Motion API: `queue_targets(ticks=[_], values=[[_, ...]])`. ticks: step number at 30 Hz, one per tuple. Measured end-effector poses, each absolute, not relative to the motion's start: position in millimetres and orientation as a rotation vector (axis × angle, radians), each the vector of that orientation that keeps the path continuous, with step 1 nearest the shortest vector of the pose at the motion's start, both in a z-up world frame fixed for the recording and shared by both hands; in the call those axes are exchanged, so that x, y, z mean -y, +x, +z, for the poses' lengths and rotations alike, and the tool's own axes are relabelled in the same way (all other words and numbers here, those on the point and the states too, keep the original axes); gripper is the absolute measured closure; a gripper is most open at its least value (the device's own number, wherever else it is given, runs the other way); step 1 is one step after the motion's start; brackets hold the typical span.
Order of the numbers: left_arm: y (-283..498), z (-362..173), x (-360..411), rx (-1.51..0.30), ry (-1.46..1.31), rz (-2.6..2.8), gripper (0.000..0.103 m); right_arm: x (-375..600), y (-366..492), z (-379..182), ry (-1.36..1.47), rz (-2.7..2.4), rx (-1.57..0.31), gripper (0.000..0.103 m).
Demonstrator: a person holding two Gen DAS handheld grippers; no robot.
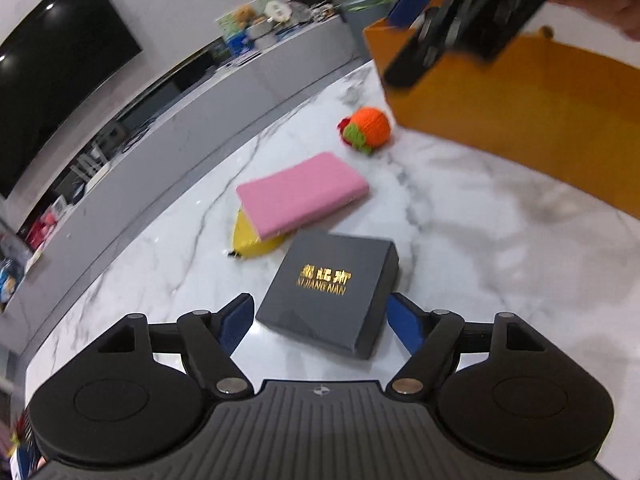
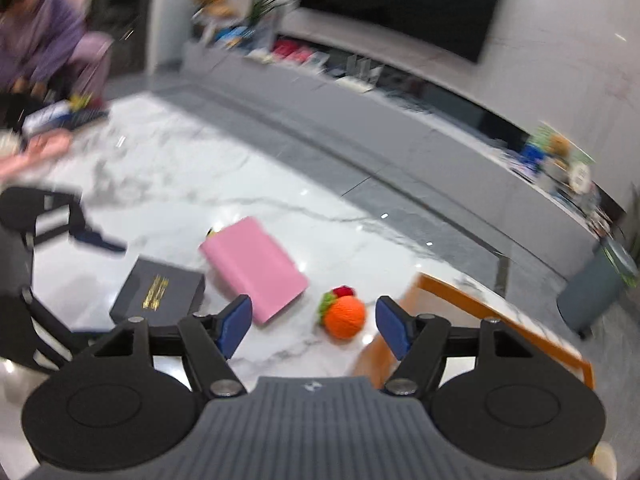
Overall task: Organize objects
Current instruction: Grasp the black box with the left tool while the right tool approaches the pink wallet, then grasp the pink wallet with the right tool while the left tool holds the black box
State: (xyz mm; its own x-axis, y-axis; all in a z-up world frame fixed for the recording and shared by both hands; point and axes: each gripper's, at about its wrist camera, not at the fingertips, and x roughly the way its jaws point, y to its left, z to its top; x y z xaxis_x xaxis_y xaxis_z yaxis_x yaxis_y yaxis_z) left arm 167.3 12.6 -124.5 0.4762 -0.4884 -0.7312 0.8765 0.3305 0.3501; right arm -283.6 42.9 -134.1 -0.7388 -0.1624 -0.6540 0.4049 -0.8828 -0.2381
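Observation:
A dark box with gold lettering (image 1: 332, 288) lies on the white marble table (image 1: 480, 240), between the open fingers of my left gripper (image 1: 320, 320). Beyond it a pink pad (image 1: 300, 194) rests partly on a yellow banana-like object (image 1: 252, 242). An orange knitted ball (image 1: 366, 128) lies farther back beside an orange tray (image 1: 540, 120). My right gripper (image 2: 314, 326) is open and empty, above the table near the knitted ball (image 2: 344, 316) and the orange tray (image 2: 480, 308). The pink pad (image 2: 256, 270) and dark box (image 2: 160, 292) lie to its left.
The right gripper shows blurred over the tray in the left wrist view (image 1: 460, 20). The left gripper shows at the left edge in the right wrist view (image 2: 60, 232). A grey TV cabinet (image 2: 400, 120) with clutter runs behind the table. A person in purple (image 2: 44, 28) is at far left.

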Motion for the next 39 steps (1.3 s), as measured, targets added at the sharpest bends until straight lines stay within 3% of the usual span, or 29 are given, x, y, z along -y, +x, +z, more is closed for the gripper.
queue_targets(ticks=[9,16,21,29,31,37,39], values=[[203,-138,14,-0.669,0.739,-1.005,0.009,-7,-345,-157,1.072,-2.319,-0.643,0.033],[212,-136,3,-0.697,0.638,-1.011,0.012,11,-388,-180,1.201,-2.169,-0.655,0.032],[218,-133,-13,-0.727,0.6,-0.995,0.013,25,-404,-189,1.186,-2.119,-0.753,0.02],[225,-129,-49,-0.749,0.563,-0.961,0.013,43,-431,-206,1.309,-2.029,-0.799,0.018],[224,-128,-54,-0.741,0.562,-0.95,0.018,44,-434,-211,1.343,-2.044,-0.786,0.02],[212,-126,-66,-0.715,0.572,-0.972,0.03,38,-427,-202,1.488,-2.153,-0.646,0.041],[210,-126,-69,-0.711,0.57,-0.969,0.035,38,-420,-200,1.558,-2.169,-0.603,0.055]])
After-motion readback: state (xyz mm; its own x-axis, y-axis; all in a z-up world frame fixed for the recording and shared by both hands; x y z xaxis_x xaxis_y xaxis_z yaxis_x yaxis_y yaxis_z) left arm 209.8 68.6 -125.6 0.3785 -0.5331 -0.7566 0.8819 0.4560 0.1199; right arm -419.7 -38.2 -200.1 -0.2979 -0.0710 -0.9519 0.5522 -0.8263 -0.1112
